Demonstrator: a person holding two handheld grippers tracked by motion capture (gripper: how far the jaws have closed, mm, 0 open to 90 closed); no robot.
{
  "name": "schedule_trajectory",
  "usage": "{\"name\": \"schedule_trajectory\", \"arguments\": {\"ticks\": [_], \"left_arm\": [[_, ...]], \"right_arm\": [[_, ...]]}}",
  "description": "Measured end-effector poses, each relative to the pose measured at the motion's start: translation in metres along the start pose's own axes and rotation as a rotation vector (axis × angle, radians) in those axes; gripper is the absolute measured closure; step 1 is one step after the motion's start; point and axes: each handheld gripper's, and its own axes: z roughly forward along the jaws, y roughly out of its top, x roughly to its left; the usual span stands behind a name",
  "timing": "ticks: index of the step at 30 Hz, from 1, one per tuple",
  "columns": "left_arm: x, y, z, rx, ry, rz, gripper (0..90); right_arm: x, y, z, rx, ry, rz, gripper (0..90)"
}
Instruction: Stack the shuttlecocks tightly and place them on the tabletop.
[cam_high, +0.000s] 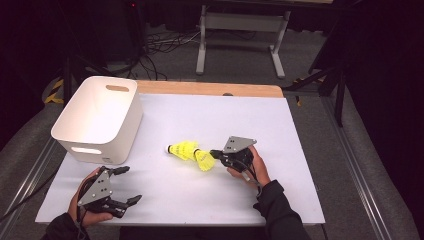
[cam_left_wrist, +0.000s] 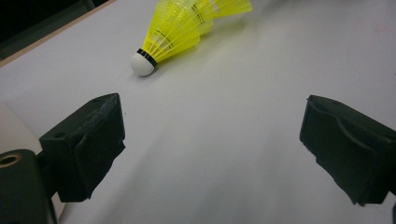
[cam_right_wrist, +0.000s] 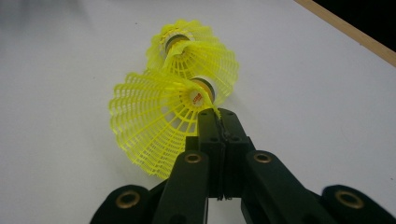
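Three yellow plastic shuttlecocks lie nested in a row on the white table top (cam_high: 240, 125). The nearest shuttlecock (cam_right_wrist: 154, 126) is at the right end of the row (cam_high: 204, 160), and my right gripper (cam_right_wrist: 217, 114) is shut on the rim of its skirt. The row's far end (cam_high: 181, 149) points left with its white cork (cam_left_wrist: 142, 63) resting on the table. My right gripper (cam_high: 216, 154) reaches in from the right. My left gripper (cam_high: 131, 185) is open near the front left edge with nothing between its jaws (cam_left_wrist: 210, 140), well short of the cork.
A white plastic bin (cam_high: 100, 117) with handle slots stands at the table's back left corner, just beyond my left gripper. A wooden edge (cam_high: 210, 89) runs along the back of the table. Cables and a metal stand (cam_high: 240, 30) lie on the floor behind.
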Motion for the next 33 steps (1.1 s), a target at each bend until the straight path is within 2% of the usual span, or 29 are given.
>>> {"name": "schedule_trajectory", "arguments": {"ticks": [3,5,9,11,13,20,24,27,29,31,33], "left_arm": [[0.000,0.000,0.000,-0.001,0.000,0.000,7.5],[0.000,0.000,0.000,0.000,-0.002,-0.003,7.5],[0.000,0.000,0.000,0.000,-0.003,-0.002,7.5],[0.000,-0.001,0.000,-0.001,-0.003,-0.002,7.5],[0.000,0.000,0.000,0.002,-0.004,-0.001,7.6],[0.000,0.000,-0.001,0.002,-0.006,0.001,7.6],[0.000,0.000,-0.001,0.006,-0.004,0.003,7.8],[-0.001,0.000,-0.001,0.002,-0.001,0.005,7.8],[-0.001,0.000,-0.001,0.002,0.000,0.009,7.8],[-0.001,0.000,-0.001,0.006,-0.003,0.006,7.8],[-0.001,0.000,-0.001,0.007,-0.004,0.010,7.8]], "right_arm": [[0.001,0.001,0.005,0.007,0.006,-0.001,88.8],[0.001,0.002,0.010,0.020,0.002,-0.004,85.0],[0.001,0.000,0.015,0.057,-0.027,-0.001,72.0],[0.001,-0.001,0.015,0.075,-0.057,0.004,68.0],[0.000,-0.001,0.013,0.077,-0.078,0.019,60.6],[0.002,0.000,0.000,0.065,-0.109,0.037,52.2],[0.007,0.001,-0.009,0.051,-0.115,0.050,50.8],[0.017,0.001,-0.018,0.062,-0.096,0.025,54.1],[0.021,0.001,-0.021,0.060,-0.082,0.035,57.1],[0.025,0.001,-0.019,0.067,-0.048,0.051,57.0],[0.029,0.002,-0.014,0.090,-0.049,0.041,56.4]]}}
